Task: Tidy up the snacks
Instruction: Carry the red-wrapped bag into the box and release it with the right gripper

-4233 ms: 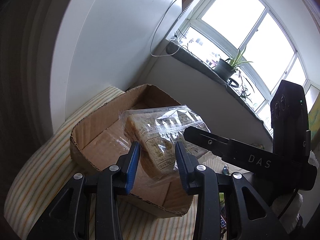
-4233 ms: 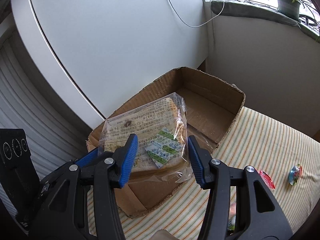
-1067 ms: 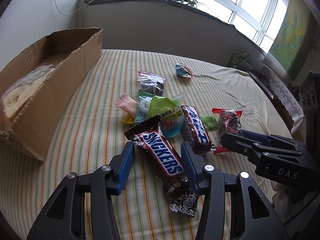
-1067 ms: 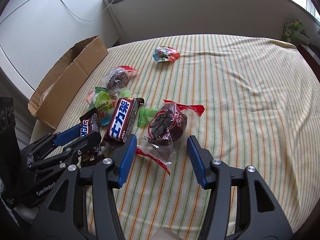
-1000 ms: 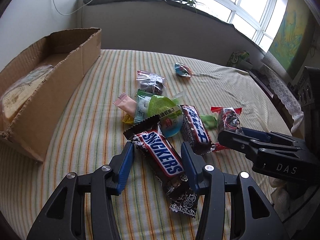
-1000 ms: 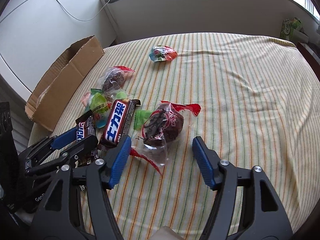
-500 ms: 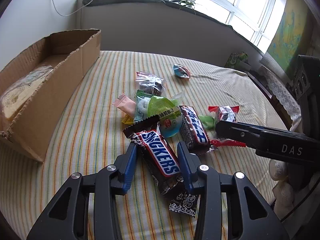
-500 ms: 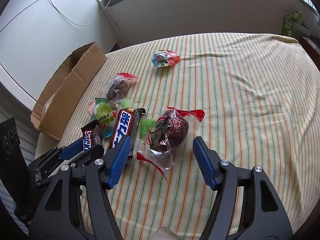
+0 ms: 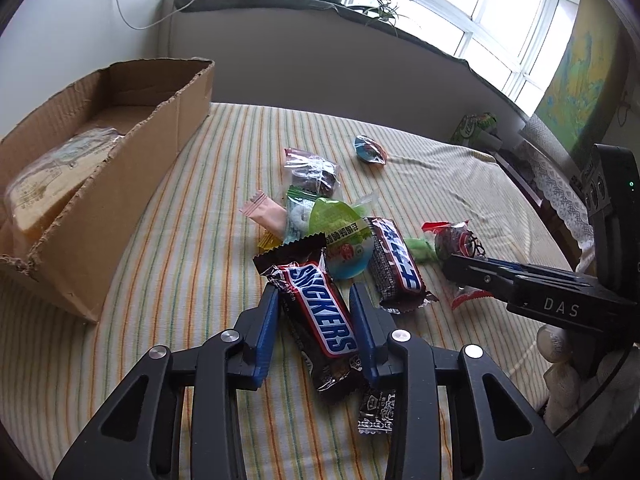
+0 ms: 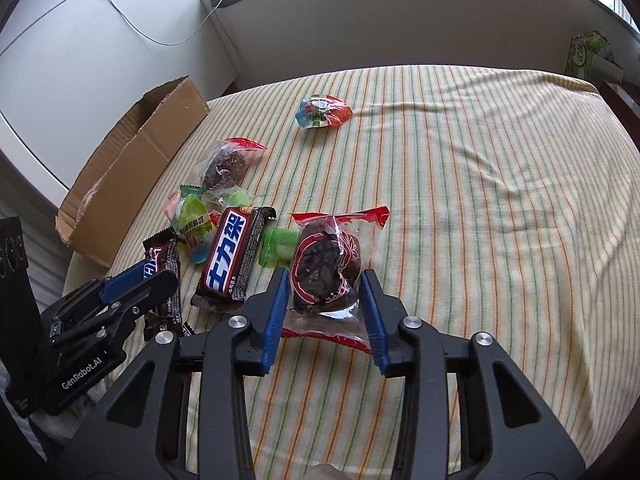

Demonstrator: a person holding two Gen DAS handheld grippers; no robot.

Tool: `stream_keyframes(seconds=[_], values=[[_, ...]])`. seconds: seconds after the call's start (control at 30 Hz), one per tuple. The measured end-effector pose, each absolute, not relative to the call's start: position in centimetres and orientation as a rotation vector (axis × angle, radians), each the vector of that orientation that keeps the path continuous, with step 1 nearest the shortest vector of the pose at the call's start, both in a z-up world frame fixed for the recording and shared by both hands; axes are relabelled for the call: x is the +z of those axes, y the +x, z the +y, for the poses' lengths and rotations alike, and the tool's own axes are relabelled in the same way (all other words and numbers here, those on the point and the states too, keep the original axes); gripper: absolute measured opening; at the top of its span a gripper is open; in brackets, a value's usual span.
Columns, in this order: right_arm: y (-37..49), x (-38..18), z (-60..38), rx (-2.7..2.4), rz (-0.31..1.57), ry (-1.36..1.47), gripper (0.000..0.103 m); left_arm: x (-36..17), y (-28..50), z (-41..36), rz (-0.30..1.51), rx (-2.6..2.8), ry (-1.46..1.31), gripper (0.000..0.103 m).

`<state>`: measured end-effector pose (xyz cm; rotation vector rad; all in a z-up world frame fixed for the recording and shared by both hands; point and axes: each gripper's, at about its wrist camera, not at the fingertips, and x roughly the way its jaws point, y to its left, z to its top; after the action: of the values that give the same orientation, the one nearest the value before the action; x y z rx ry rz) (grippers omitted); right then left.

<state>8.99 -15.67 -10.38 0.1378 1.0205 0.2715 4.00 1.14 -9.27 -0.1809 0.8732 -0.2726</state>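
A pile of snacks lies on the striped cloth. My left gripper (image 9: 314, 292) has its blue pads on both sides of a Snickers bar (image 9: 320, 316), pressing its wrapper. My right gripper (image 10: 324, 282) has its pads against both sides of a clear-and-red bag holding a dark cake (image 10: 326, 264). A second Snickers bar (image 10: 230, 256) lies between the two grippers. A cardboard box (image 9: 120, 184) at the left holds a wrapped bread pack (image 9: 44, 188).
Other loose snacks: a second dark cake bag (image 9: 312, 172), a green jelly cup (image 9: 342, 236), a pink sachet (image 9: 266, 214), a small round colourful pack (image 10: 322, 114). A small dark sachet (image 9: 376, 408) lies under my left gripper. The table's rounded edge is at the right.
Both grippers moved from the box to the snack pile. In the last second the left jaws narrowed onto the Snickers bar and the right jaws narrowed onto the cake bag.
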Motion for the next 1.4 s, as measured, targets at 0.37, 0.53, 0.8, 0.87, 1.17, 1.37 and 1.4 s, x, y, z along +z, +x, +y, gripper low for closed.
stream_keyframes(seconds=[0.37,0.53,0.8,0.87,1.17,1.37,1.4], values=[[7.4,-6.1,-15.6,0.312,0.913,0.129,0.037,-6.4,3.1,3.5,0.786,-0.304,-0.278,0.033],[7.6,-3.8,-12.9,0.369,0.869,0.093,0.037,-5.0,3.2,4.6,0.741,-0.287,-0.291,0.033],[10.1,-0.9,-7.8,0.460,0.799,0.020,0.037,-2.6,4.6,9.3,0.659,-0.190,-0.371,0.030],[11.2,-0.3,-6.3,0.508,0.796,0.014,0.037,-2.0,5.3,10.8,0.638,-0.153,-0.386,0.027],[15.7,-1.3,0.6,0.565,0.830,-0.050,0.037,-3.1,9.8,16.0,0.656,-0.025,-0.471,0.011],[17.6,-1.6,3.6,0.604,0.843,-0.057,0.037,-1.9,8.4,18.1,0.606,0.003,-0.480,0.011],[17.9,-1.8,4.2,0.614,0.857,-0.061,0.037,-1.8,8.2,18.5,0.601,0.014,-0.488,0.011]])
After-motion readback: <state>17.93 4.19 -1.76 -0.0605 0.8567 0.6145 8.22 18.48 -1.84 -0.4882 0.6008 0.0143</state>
